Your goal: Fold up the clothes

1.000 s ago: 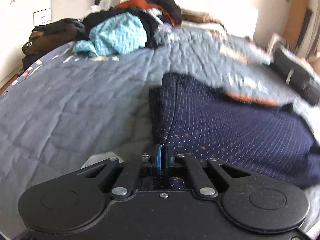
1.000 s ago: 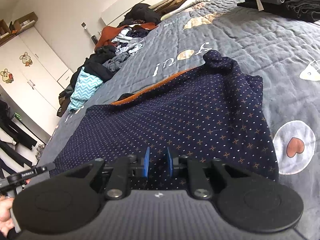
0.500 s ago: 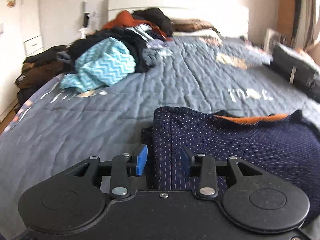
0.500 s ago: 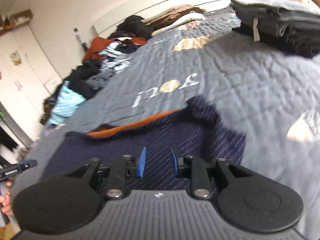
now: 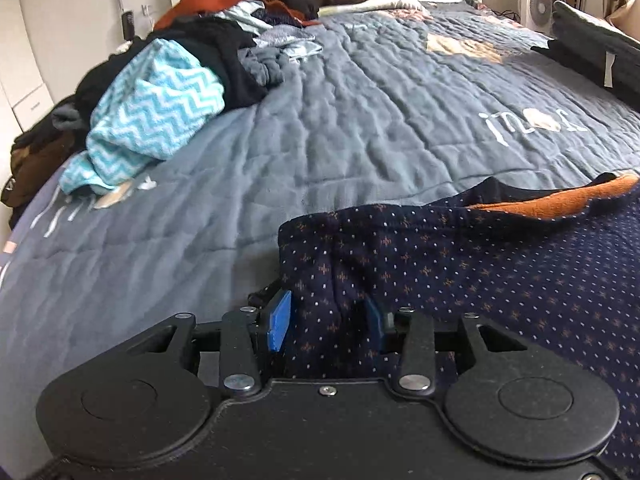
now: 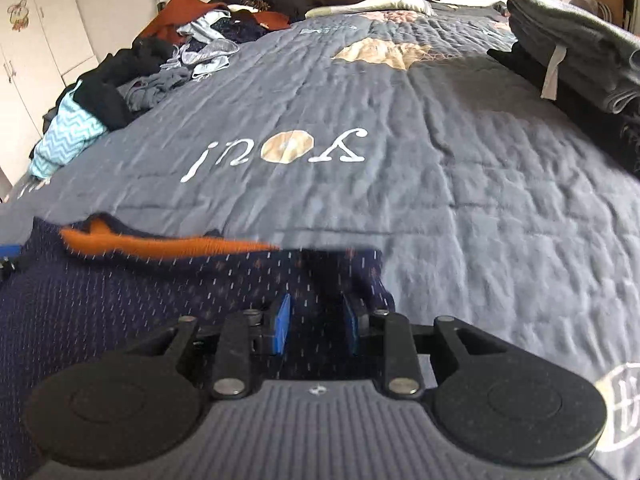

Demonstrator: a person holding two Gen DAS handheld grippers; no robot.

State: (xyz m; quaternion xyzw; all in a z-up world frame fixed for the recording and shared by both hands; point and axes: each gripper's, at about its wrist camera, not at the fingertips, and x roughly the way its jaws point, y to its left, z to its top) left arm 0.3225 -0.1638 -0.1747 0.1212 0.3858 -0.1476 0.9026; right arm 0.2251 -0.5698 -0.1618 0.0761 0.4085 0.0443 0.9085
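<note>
The navy garment (image 5: 460, 264) lies across the bed (image 5: 320, 128), long axis sideways, its edge between both part-open hand-held grippers: left hand-held gripper (image 5: 326, 320), right hand-held gripper (image 6: 316, 330).

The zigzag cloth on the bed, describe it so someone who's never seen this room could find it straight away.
Start at the grey-blue quilt covering the bed, then look to the heap of unfolded clothes along its left side. At the heap's near end lies the zigzag cloth, the only turquoise-and-white piece among black, grey and rust garments.

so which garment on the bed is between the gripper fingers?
The navy dotted garment with the orange lining, spread flat; the others lie in the unsorted pile or the folded stack.
</note>
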